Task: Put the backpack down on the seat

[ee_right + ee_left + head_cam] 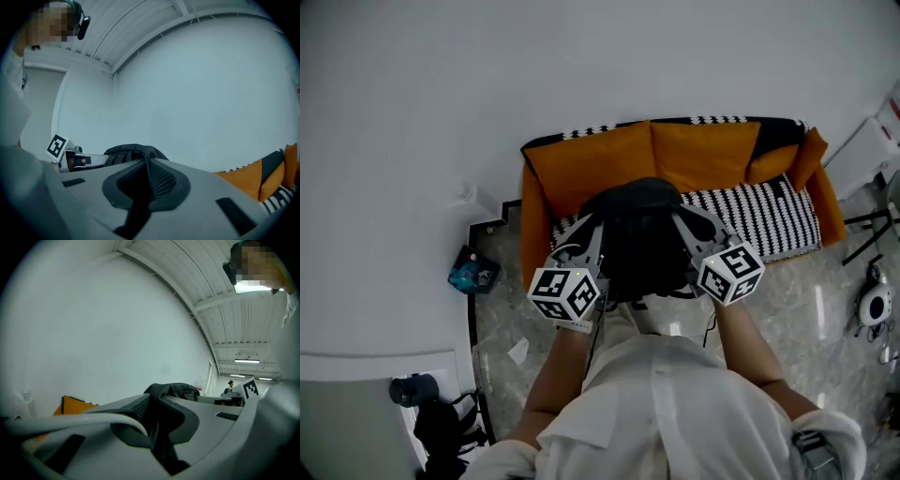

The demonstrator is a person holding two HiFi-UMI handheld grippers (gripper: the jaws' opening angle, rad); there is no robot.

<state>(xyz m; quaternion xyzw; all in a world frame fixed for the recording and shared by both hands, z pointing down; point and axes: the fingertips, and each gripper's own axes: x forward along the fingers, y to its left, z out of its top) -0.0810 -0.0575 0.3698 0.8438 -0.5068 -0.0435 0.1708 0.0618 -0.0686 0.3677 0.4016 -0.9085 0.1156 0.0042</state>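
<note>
A black backpack [642, 239] hangs between my two grippers in front of the orange sofa [581, 169], over the left part of its black-and-white striped seat [769, 216]. In the head view my left gripper [592, 227] is shut on the backpack's left side and my right gripper [690, 225] is shut on its right side. The left gripper view shows my left gripper [151, 401] pinching dark fabric, with the backpack's top [174, 390] just beyond. Seen from its own camera, my right gripper [147, 165] pinches a mesh strap, and the backpack [132, 152] bulges behind it.
Orange back cushions [703, 155] line the sofa against a white wall. A blue object [473, 270] lies on the floor at the left, with a dark bag [441, 427] lower left. A white device [874, 305] and stand legs [862, 230] are at the right.
</note>
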